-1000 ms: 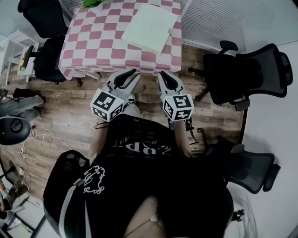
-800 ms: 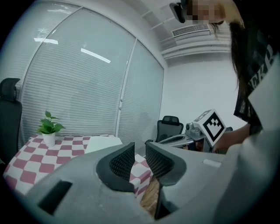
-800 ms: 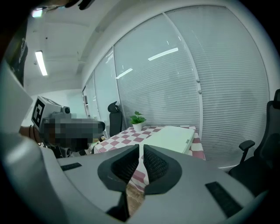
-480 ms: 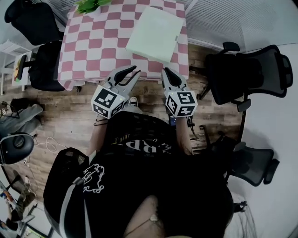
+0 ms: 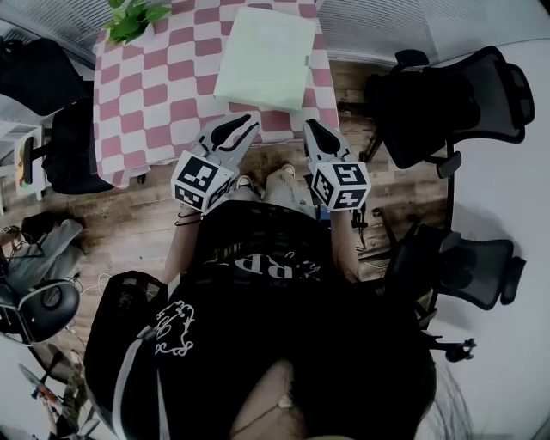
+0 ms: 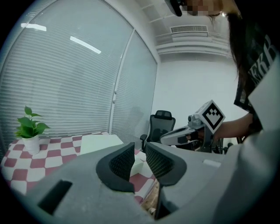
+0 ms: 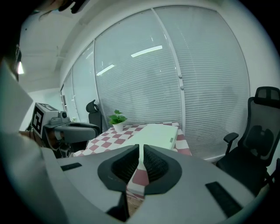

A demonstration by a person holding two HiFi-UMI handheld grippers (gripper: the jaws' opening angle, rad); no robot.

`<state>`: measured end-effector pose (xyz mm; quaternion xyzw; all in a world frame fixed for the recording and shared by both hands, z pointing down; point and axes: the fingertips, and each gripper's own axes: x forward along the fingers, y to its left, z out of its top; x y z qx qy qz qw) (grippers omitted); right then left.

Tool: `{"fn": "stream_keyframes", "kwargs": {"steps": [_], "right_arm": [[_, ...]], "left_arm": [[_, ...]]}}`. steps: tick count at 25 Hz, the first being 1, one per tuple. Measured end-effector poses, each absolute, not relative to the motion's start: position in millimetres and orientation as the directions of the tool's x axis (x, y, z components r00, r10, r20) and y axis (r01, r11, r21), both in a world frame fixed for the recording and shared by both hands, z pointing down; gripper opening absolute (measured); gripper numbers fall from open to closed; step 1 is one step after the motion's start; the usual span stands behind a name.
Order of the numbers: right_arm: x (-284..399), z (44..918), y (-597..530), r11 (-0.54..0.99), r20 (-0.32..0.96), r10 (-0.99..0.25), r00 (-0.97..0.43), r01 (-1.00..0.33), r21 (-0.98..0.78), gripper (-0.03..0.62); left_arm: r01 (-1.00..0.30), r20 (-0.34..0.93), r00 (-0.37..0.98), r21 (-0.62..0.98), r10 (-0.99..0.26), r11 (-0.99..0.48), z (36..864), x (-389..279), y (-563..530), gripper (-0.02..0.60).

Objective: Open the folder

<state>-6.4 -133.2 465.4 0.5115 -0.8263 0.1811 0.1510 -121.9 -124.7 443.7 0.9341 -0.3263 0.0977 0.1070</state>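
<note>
On the checked table, along its right edge and just short of the near right corner, the pale green folder is seen lying flat and closed. A potted plant is set at the far left corner. In the head view the left gripper and the right gripper are held side by side at the table's near edge. Both are pointed toward the folder, and it is touched by neither.

In the left gripper view the left gripper is shown with its jaws slightly spread and nothing between them. The folder is seen beyond them, and the right gripper is seen alongside, in front of an office chair.

In the right gripper view the right gripper is shown parted by only a thin slit, with nothing caught in it. It is lined up on the near end of the folder.

With gaps this narrow, the cover's edge could be missed and the whole folder pushed along the cloth, perhaps over the right edge. If both covers were pinched together, the folder would be lifted rather than opened.

Against the earlier frame, both grippers are found carried forward from over the floor to the table's edge. The folder is left unmoved and shut, and the spread of the left jaws is unchanged.
</note>
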Motion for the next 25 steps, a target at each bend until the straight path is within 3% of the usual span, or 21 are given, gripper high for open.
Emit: {"fn": "stream_keyframes", "kwargs": {"steps": [8,13,16,20,25], "right_arm": [[14,484,-160,0.378,0.443,-0.785,-0.434,-0.901,-0.213,0.035],[25,506,-178,0.382,0.497,-0.742,-0.450,-0.893,-0.238,0.035],[31,525,-182,0.377,0.530,-0.710,-0.463,-0.886,-0.269,0.035],[39,550,-187,0.358,0.566,-0.667,-0.485,-0.875,-0.327,0.035],[35,578,-189,0.380,0.612,-0.596,-0.520,-0.854,-0.356,0.035]], "left_arm": [[-0.592,0.339,0.761,0.013,-0.554,-0.806,461,-96,-160,0.101],[-0.514,0.465,0.736,-0.087,-0.491,-0.853,488,-81,-181,0.185],[-0.415,0.589,0.669,-0.209,-0.453,-0.885,520,-75,-190,0.243],[-0.218,0.717,0.559,-0.356,-0.415,-0.909,555,-68,-200,0.264],[-0.101,0.772,0.525,-0.362,-0.359,-0.927,577,-50,-209,0.277]]}}
